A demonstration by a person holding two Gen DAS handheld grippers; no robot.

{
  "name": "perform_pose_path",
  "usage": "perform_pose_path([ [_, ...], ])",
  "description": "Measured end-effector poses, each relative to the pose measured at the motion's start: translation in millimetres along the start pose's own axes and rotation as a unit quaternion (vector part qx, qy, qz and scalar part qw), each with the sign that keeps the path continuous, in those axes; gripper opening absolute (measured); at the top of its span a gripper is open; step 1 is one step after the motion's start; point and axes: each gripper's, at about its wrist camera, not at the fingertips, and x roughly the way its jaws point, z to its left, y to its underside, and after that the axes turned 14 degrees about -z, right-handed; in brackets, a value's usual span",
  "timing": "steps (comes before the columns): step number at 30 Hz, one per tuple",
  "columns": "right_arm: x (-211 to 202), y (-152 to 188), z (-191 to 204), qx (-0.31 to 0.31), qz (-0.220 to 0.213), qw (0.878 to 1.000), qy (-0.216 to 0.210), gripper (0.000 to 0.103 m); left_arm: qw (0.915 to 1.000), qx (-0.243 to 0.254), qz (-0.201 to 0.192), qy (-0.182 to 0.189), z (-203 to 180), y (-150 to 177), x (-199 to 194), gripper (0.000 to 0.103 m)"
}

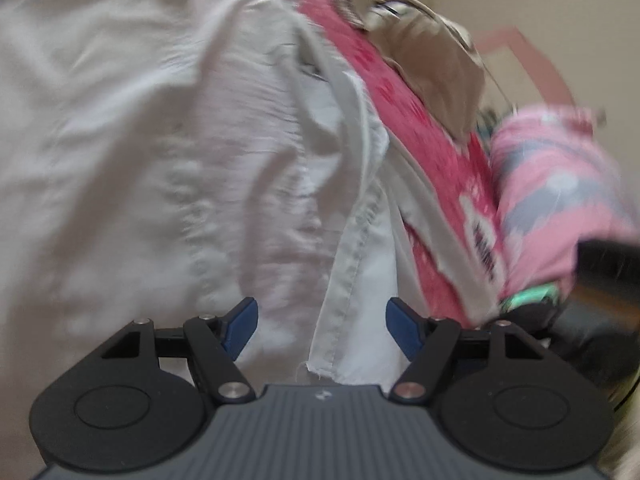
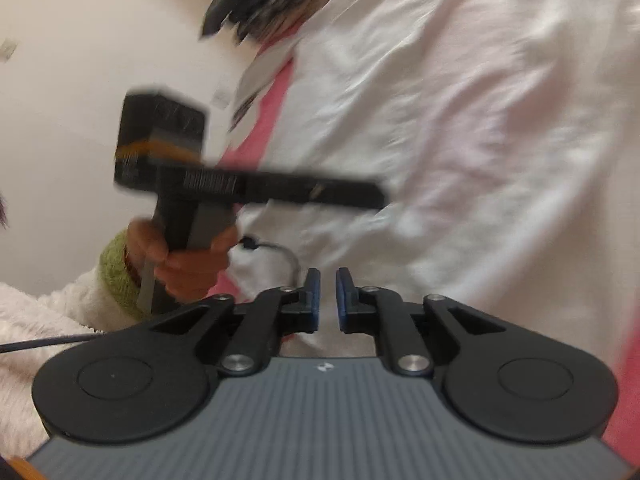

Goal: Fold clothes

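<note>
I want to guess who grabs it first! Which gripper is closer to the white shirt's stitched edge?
Left, probably. The left gripper hangs right over the stitched edge, which runs up between its open jaws. The right gripper faces plain white shirt cloth; no stitched edge shows near it.

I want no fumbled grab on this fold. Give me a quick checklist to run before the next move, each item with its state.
1. Left tongs open: ok.
2. Hem of the white garment between the left tongs: ok, not pinched.
3. Right tongs free of cloth: ok, slightly parted, nothing between.
4. Right tongs wide enough to grab: not ok.
5. Garment lying flat: not ok, wrinkled.
6. Pink bedding free of the hem: cannot tell.
</note>
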Motion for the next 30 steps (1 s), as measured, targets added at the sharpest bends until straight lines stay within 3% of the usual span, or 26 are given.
perform_pose_path([
  [2,-32.3,-5.9,-9.5,0.002,-0.050,0.998,0.037,0.021,0.9982,0.060,0.004,-0.007,-19.8,3.9,7.4,0.070],
  [4,-61.7,-13.5,-13.4,-0.010,-0.104,0.991,0.081,0.049,0.9924,0.121,0.009,-0.021,-39.9,9.6,16.9,0.068],
  [8,-109.4,-27.9,-10.5,-0.049,-0.202,0.965,0.158,0.081,0.9753,0.213,0.022,-0.055,-66.9,23.0,36.2,0.062],
  [10,-124.9,-29.7,-8.7,-0.051,-0.236,0.956,0.169,0.097,0.9682,0.238,0.033,-0.070,-73.8,28.2,44.4,0.058],
  [12,-132.9,-26.7,-9.3,-0.049,-0.253,0.950,0.175,0.102,0.9641,0.251,0.039,-0.078,-76.4,32.4,49.7,0.056],
  [20,-123.9,-10.4,-7.6,-0.056,-0.300,0.923,0.235,0.102,0.9536,0.284,0.048,-0.089,-87.8,40.1,55.1,0.048],
  [28,-134.8,-14.8,-22.9,-0.054,-0.359,0.902,0.235,0.102,0.9607,0.258,0.043,-0.094,-84.7,38.5,52.0,0.007],
  [30,-141.2,-22.5,-28.8,-0.055,-0.370,0.893,0.250,0.102,0.9628,0.251,0.036,-0.093,-84.4,37.8,48.9,0.005],
])
